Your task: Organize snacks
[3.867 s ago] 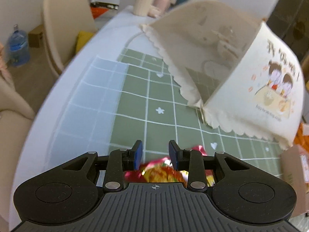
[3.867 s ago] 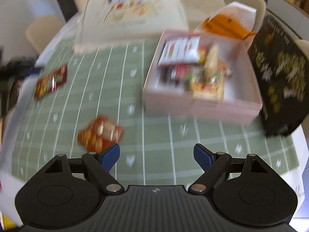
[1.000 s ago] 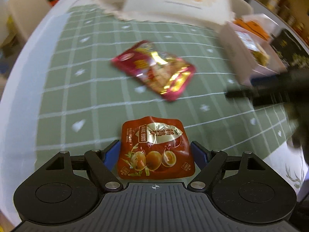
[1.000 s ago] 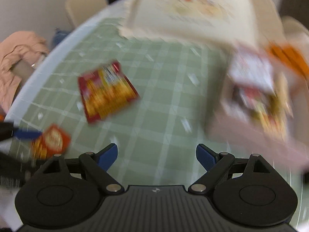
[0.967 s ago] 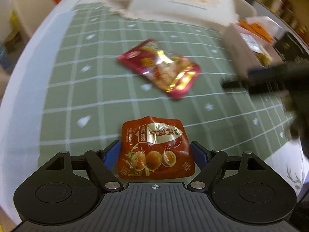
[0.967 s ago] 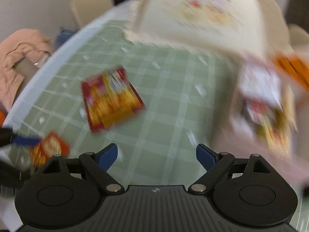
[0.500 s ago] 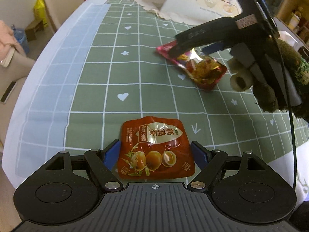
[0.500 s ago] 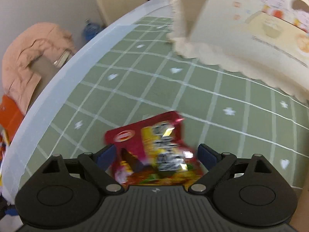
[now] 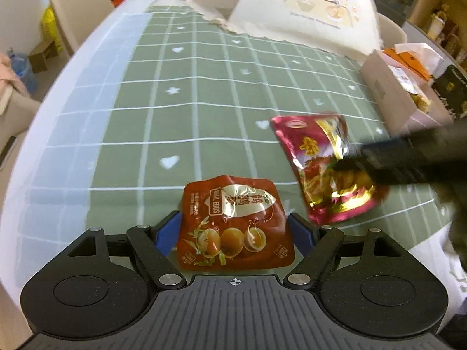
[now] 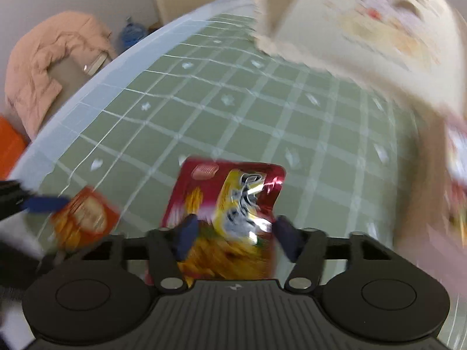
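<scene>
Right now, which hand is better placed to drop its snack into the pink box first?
Right, probably. The right gripper has just closed on the red chip bag, which lies nearer the pink box. The left gripper holds the egg packet further away.

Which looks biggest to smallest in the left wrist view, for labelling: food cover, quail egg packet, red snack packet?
1. Food cover, despite standing farthest.
2-3. Quail egg packet and red snack packet: alike; the egg packet is nearer the camera, so unranked.
</scene>
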A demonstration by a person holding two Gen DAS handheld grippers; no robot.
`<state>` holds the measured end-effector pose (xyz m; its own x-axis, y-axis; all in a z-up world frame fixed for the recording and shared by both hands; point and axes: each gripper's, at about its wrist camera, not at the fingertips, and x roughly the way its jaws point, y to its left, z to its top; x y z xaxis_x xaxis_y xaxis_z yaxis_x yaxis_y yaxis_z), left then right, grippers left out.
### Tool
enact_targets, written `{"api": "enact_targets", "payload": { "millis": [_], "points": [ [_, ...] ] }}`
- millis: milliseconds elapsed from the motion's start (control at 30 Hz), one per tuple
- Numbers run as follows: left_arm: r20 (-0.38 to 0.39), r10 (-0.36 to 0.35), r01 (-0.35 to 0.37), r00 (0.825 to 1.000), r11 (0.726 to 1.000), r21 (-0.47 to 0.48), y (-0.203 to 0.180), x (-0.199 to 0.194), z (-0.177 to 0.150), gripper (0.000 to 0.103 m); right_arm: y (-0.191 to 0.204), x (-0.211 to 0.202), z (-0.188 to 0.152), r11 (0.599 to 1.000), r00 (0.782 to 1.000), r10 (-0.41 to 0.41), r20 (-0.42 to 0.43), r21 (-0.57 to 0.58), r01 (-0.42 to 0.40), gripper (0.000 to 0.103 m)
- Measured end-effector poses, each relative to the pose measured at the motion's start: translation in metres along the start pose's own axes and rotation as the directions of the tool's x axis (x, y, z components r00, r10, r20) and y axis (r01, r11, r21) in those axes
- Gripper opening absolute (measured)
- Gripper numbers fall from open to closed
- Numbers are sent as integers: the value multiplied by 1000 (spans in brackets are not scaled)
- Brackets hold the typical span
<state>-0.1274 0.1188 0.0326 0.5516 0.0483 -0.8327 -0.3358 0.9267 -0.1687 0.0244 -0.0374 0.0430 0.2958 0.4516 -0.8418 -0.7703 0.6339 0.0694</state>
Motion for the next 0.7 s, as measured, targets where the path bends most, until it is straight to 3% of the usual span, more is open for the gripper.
{"api": "enact_targets", "payload": {
  "millis": [133, 200, 300, 400, 500, 600, 700],
  "points": [
    [-26, -81, 83, 996, 994, 69, -23, 17, 17, 83, -30, -24, -55, 985, 992, -118, -46, 118, 123, 35],
    [-49, -136, 141, 990, 983, 114, -41, 24, 22, 84, -42, -38, -79, 974, 990, -126, -63, 184, 136, 37],
    [-77, -181, 193, 980, 960, 202, -69, 35, 25, 84, -59, -56, -104, 951, 987, -146, -66, 264, 158, 54],
    [-87, -200, 214, 976, 951, 223, -82, 30, 17, 84, -66, -66, -101, 941, 990, -143, -18, 307, 141, 62],
    [-70, -168, 179, 983, 960, 217, -76, 24, 13, 83, -64, -64, -80, 946, 994, -96, 51, 316, 75, 73],
    [-34, -84, 88, 996, 982, 169, -54, 13, 10, 83, -52, -44, -54, 955, 996, -44, 78, 295, 19, 73],
    [-22, -8, 10, 1000, 996, 84, -25, 5, 7, 83, -40, -12, -26, 959, 999, 8, 45, 281, -20, 73]
  ]
}}
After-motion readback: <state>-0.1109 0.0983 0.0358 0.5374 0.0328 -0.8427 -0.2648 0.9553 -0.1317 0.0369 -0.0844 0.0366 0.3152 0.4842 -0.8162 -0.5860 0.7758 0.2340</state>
